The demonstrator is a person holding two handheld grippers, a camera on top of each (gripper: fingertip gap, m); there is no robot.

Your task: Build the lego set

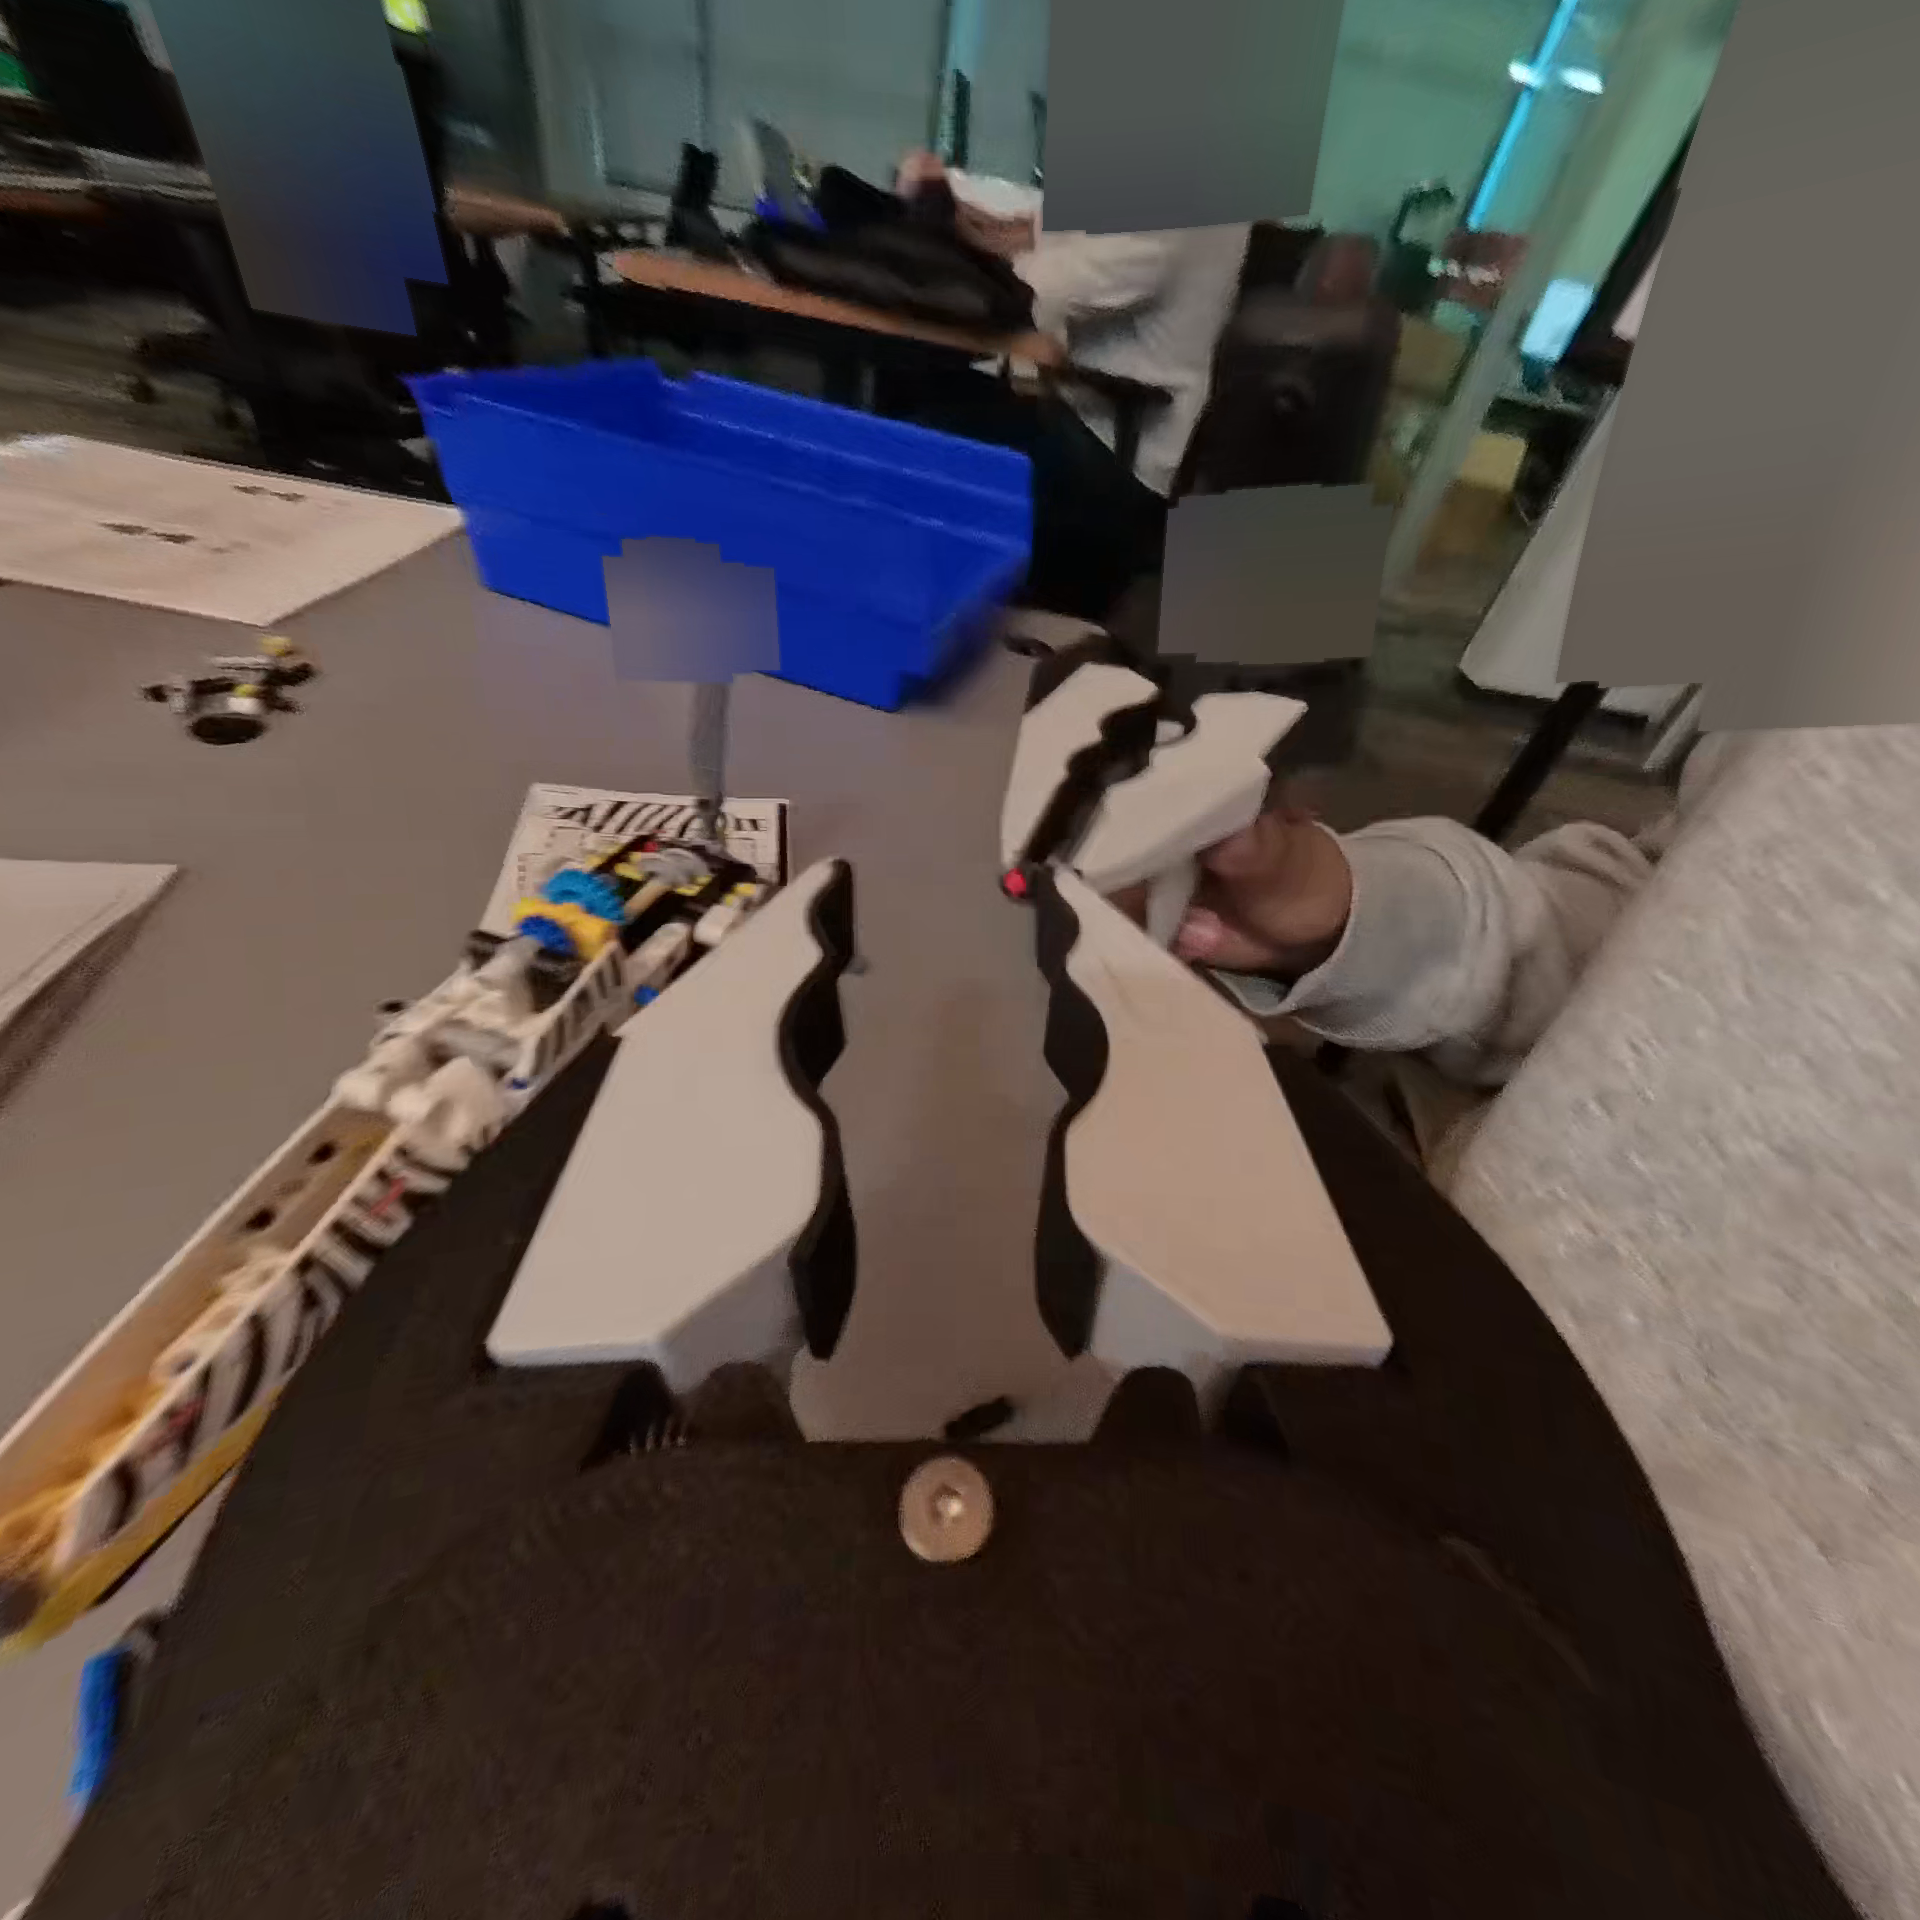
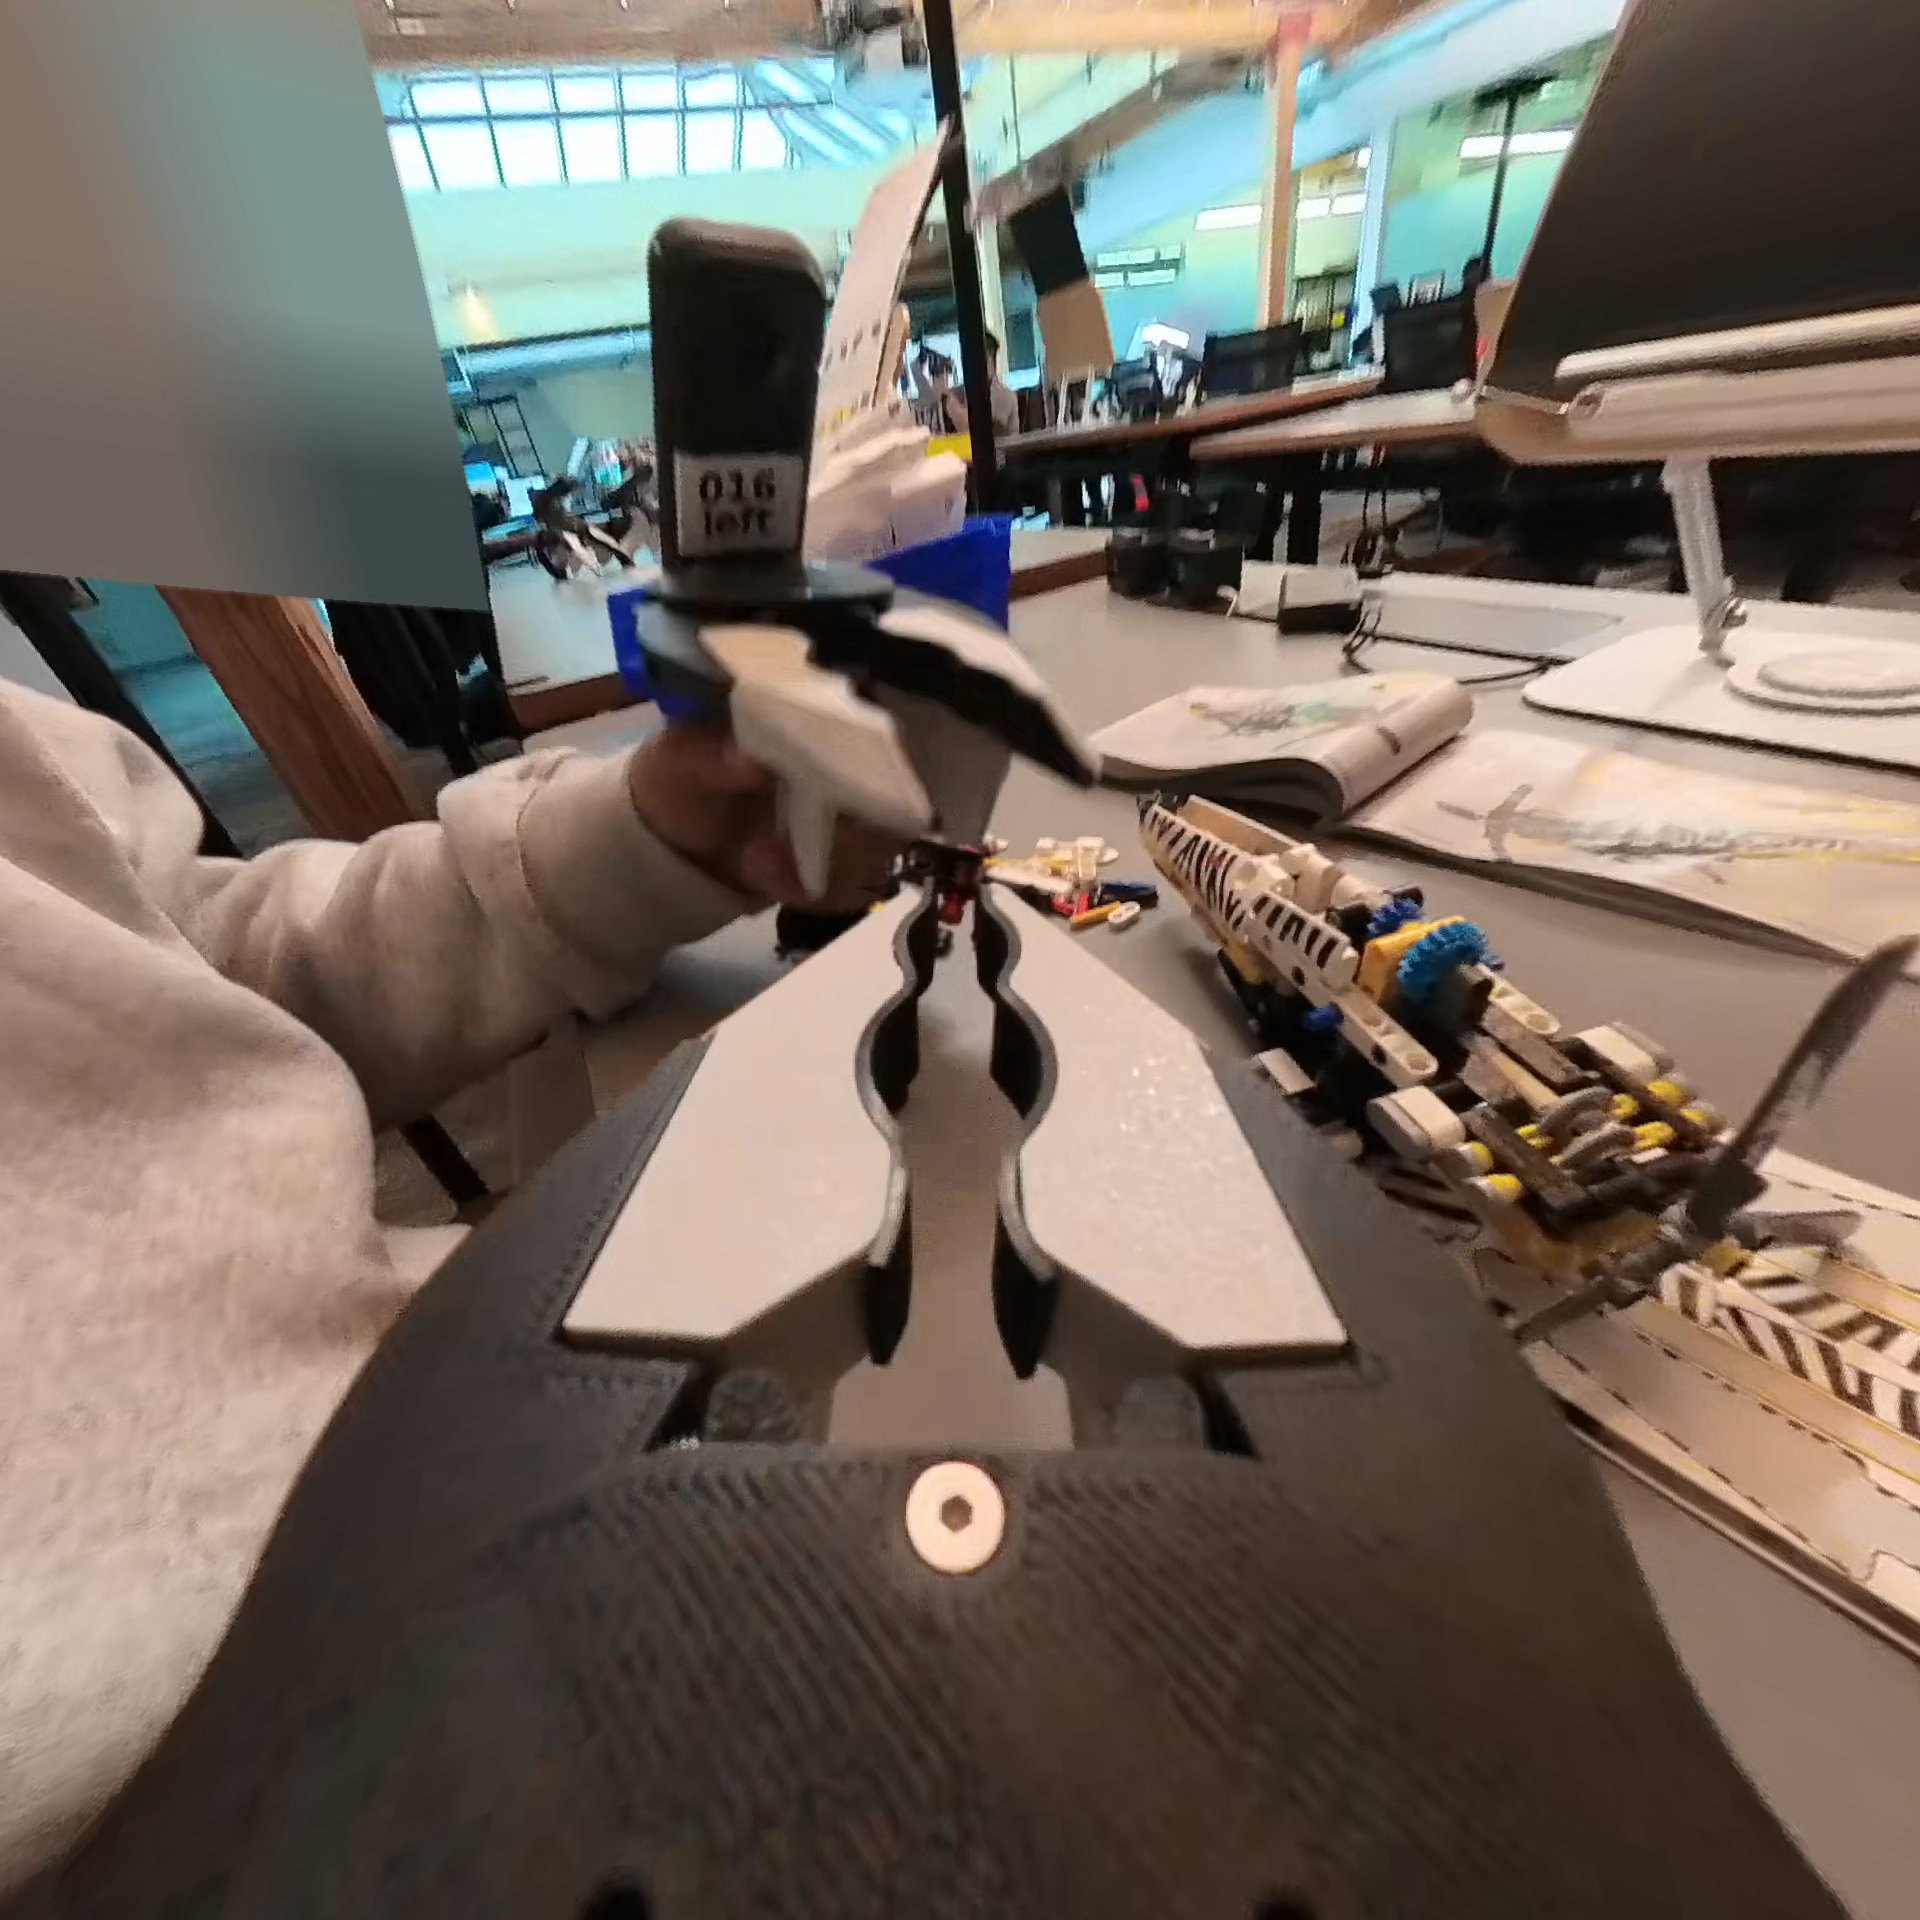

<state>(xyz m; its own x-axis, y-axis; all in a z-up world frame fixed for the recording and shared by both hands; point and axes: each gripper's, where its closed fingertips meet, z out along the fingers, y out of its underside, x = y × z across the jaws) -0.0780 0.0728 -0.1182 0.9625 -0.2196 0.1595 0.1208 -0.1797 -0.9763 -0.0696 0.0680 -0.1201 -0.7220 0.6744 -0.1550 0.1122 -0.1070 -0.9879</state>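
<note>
The long lego model [image 1: 488,1039], white, yellow and black with zebra stripes and a blue gear, lies on the grey table [image 1: 395,748]. It is left of my left gripper [image 1: 945,883], which is open and empty. My right gripper [image 2: 948,902] is shut on a small red-and-black lego piece [image 2: 948,883]. In the left wrist view the right gripper [image 1: 1023,868] holds that red piece [image 1: 1016,883] right beside my left gripper's right fingertip. In the right wrist view the left gripper [image 2: 945,800] hangs open just above the piece, and the model [image 2: 1403,1018] lies to the right.
A blue bin [image 1: 727,499] stands behind the model. Loose lego parts [image 2: 1070,873] lie beyond my right gripper, and a small sub-assembly [image 1: 234,691] sits far left. Open instruction booklets [image 2: 1288,727] and a monitor stand [image 2: 1714,665] are at the back right. A printed sheet [image 1: 644,821] lies under the model. The grippers are tip to tip, or close to it.
</note>
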